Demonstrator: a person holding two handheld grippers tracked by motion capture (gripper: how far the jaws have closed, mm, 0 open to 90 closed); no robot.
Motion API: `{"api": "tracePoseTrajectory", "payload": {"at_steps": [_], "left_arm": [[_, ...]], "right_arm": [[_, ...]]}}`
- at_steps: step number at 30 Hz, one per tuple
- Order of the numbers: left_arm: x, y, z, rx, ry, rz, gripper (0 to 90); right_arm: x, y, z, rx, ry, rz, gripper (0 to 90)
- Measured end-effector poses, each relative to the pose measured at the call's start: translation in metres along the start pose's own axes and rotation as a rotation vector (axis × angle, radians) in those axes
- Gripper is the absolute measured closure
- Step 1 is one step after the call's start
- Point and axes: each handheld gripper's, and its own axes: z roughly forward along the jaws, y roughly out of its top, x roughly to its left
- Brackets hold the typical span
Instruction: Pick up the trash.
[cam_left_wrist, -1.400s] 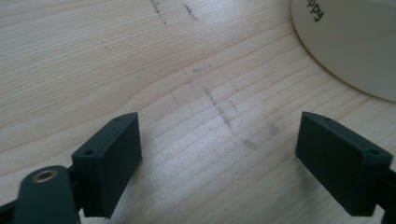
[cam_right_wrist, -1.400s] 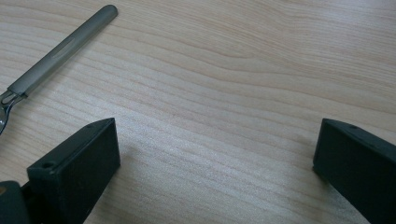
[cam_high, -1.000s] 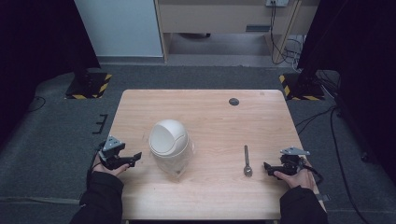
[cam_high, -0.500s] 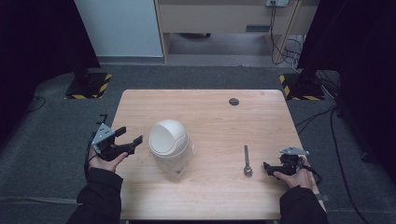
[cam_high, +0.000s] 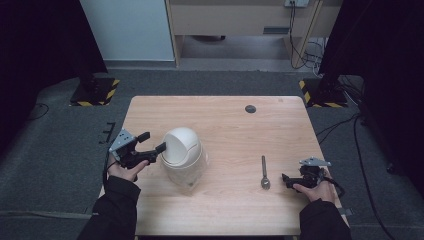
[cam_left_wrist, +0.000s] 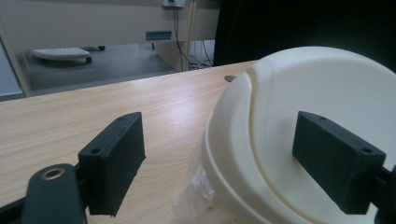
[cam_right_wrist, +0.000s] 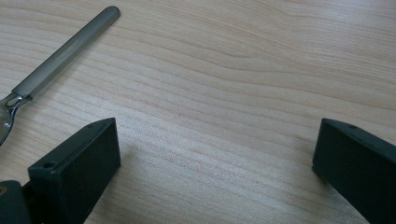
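Two grippers, both wide open, holding nothing. Right gripper (cam_high: 286, 179) low on table (cam_high: 225, 125) at near right, spoon (cam_high: 264, 172) just left of it. Left gripper (cam_high: 152, 142) raised at left, jaws beside white domed bin (cam_high: 184, 155), not gripping it. Bin sits left of centre, clear bag under its lid.

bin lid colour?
Cream white, plain, on the small bin; clearest in the left gripper view.
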Motion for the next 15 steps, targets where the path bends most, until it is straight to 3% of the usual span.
{"api": "tracePoseTrajectory", "payload": {"at_steps": [4,8,15], "left_arm": [[-0.008,-0.004,0.012,0.066,0.0,0.049,15.6],[-0.01,-0.01,0.021,0.107,-0.002,0.056,16.1],[-0.013,-0.012,0.021,0.118,-0.008,0.058,16.2]], "right_arm": [[0.0,0.0,0.0,0.0,0.0,0.0,1.1],[0.0,0.0,0.0,0.001,0.0,-0.001,1.1],[0.0,0.0,0.0,0.0,0.0,-0.002,1.4]]}}
